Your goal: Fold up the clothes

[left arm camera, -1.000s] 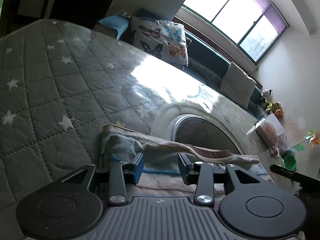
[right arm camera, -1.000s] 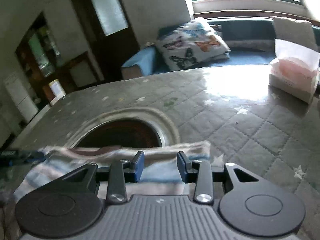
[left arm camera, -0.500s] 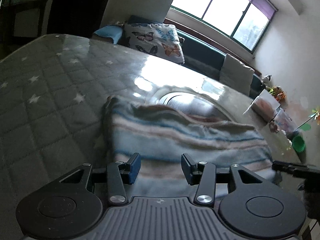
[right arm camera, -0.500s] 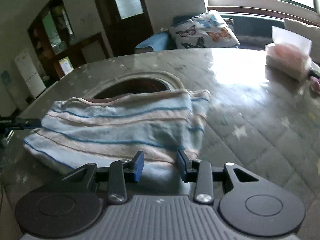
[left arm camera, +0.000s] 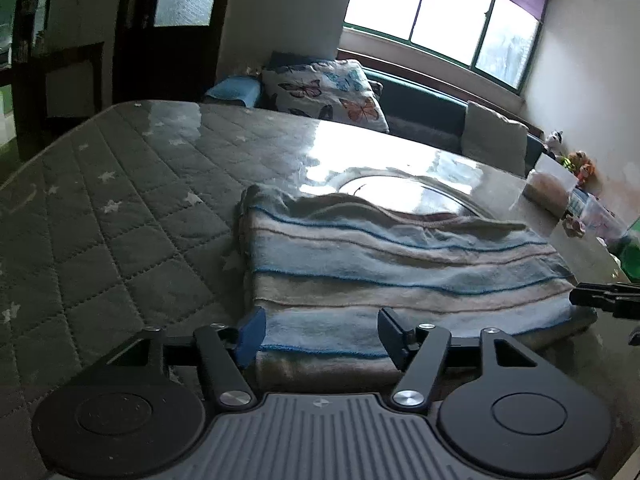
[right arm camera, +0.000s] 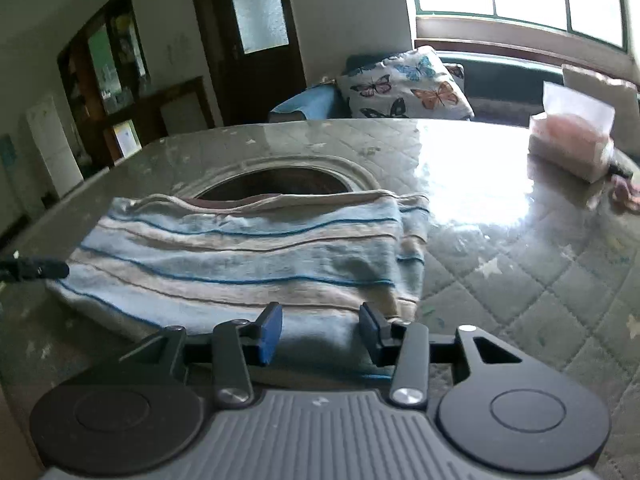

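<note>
**Fold laid down, both grippers backed off**

Nearest you: left gripper [left arm camera: 320, 330] with jaws spread wide, nothing between them, poised at the near left edge of the striped garment [left arm camera: 384, 264]. Right gripper [right arm camera: 320, 326] likewise parted and empty, at the near right edge.

Change over the last second: you were low against the cloth with only its near edge showing; now both tools sit higher and further back, and the left jaws stand wider. The whole garment shows as a flat folded rectangle, so this fold reads as finished and released. My judgement: next is another fold or squaring the loose layer poking out on its right side.

The garment lies on the quilted star-print table cover [left arm camera: 120, 208], its far edge overlapping the round recess [right arm camera: 276, 180] in the table.

Further off, right side: a clear container [right arm camera: 568, 148] holding something pink; contents not identifiable. Beyond that, butterfly cushion [right arm camera: 404, 88] under the window.
</note>
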The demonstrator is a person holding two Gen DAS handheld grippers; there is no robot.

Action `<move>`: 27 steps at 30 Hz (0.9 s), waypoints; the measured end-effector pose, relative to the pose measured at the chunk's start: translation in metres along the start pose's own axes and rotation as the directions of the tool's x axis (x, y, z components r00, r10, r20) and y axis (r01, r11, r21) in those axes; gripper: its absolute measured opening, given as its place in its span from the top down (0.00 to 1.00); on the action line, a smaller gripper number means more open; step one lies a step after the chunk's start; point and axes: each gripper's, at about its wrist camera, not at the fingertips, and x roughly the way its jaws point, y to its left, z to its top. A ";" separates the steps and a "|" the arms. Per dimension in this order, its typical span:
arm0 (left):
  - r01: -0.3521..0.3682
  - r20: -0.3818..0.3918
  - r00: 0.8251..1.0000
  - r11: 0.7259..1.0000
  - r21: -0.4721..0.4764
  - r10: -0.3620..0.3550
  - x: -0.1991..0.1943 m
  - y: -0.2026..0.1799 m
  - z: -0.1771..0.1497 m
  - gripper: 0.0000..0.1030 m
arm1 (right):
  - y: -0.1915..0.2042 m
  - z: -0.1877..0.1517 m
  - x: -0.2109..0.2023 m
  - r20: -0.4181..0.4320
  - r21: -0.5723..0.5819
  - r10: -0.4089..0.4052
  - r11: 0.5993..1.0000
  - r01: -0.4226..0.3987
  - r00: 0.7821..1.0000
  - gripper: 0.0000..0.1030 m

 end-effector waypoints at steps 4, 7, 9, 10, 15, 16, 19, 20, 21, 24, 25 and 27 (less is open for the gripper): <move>0.001 0.036 0.999 0.998 0.059 -0.003 -0.004 -0.022 0.002 0.32 | 0.031 0.006 -0.002 0.056 -0.103 -0.015 0.995 0.021 0.998 0.47; 0.025 0.046 0.998 0.992 0.123 -0.031 0.002 -0.046 0.000 0.28 | 0.050 0.006 0.006 0.050 -0.141 0.005 0.990 0.002 0.999 0.42; 0.036 0.035 0.999 0.989 0.146 -0.042 0.011 -0.057 -0.002 0.28 | 0.059 0.004 0.015 0.033 -0.143 0.019 0.990 -0.014 0.999 0.41; 0.041 0.028 0.999 0.988 0.152 -0.046 0.016 -0.062 -0.004 0.28 | 0.063 0.003 0.019 0.024 -0.144 0.024 0.989 -0.020 0.999 0.40; 0.044 0.004 0.999 0.976 0.213 -0.046 0.031 -0.079 -0.018 0.28 | 0.077 -0.012 0.028 -0.021 -0.176 0.023 0.984 -0.027 1.000 0.35; 0.049 -0.005 0.999 0.973 0.225 -0.049 0.032 -0.081 -0.022 0.27 | 0.079 -0.015 0.027 -0.028 -0.182 0.025 0.983 -0.030 0.999 0.34; 0.036 -0.008 0.999 0.964 0.265 -0.036 0.031 -0.085 -0.032 0.22 | 0.082 -0.024 0.023 -0.045 -0.203 0.025 0.979 -0.034 0.999 0.32; 0.035 -0.006 0.999 0.961 0.273 -0.035 0.029 -0.086 -0.033 0.21 | 0.083 -0.025 0.021 -0.045 -0.212 0.024 0.977 -0.033 0.999 0.32; 0.035 -0.005 0.999 0.961 0.274 -0.035 0.027 -0.086 -0.034 0.21 | 0.083 -0.025 0.019 -0.043 -0.215 0.024 0.976 -0.033 0.999 0.32; 0.031 0.028 0.999 0.964 0.265 -0.040 0.020 -0.088 -0.029 0.15 | 0.082 -0.017 0.013 -0.014 -0.199 0.029 0.980 -0.032 0.999 0.30; 0.026 0.045 0.998 0.965 0.261 -0.039 0.018 -0.089 -0.027 0.11 | 0.082 -0.014 0.012 -0.002 -0.191 0.031 0.981 -0.030 1.000 0.28; 0.005 0.077 0.997 0.968 0.253 -0.025 0.017 -0.090 -0.022 0.10 | 0.083 -0.007 0.015 0.020 -0.175 0.032 0.984 -0.028 0.999 0.23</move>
